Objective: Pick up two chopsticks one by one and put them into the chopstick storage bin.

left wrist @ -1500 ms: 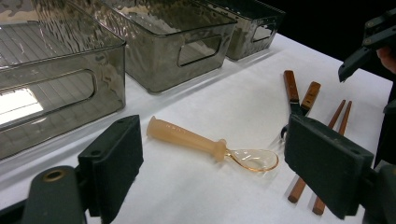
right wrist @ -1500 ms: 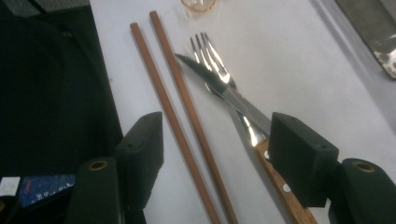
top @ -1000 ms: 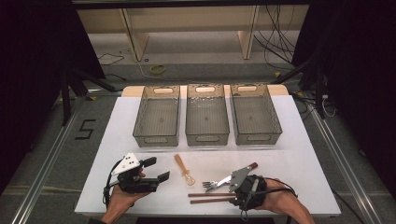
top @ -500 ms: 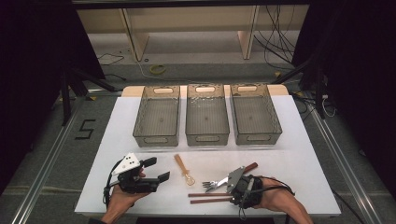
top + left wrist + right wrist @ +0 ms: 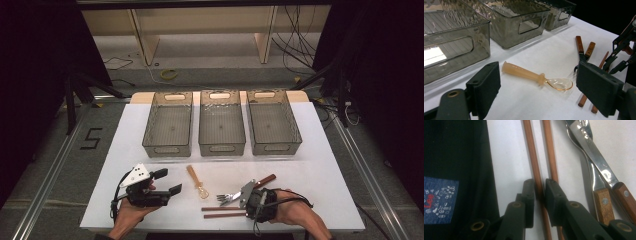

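- My right gripper (image 5: 539, 187) is low at the near edge of the tabletop (image 5: 325, 175), fingers (image 5: 527, 195) just closing and now pinching one chopstick (image 5: 534, 157) between the pads.
- I took the nearer stick so the second chopstick (image 5: 550, 152), just beside it, stays out of the grip.
- Fork (image 5: 596, 187) and knife (image 5: 599, 167) lie crossed just past them, wooden handles together; coming in from the edge keeps me off them.
- My left gripper (image 5: 539, 92) waits with fingers spread and nothing between them, facing the amber spoon (image 5: 536, 76), probably its next pick.
- Three bins (image 5: 221, 122) stand in a row at the far side, all bare; I'd guess one per kind of cutlery.
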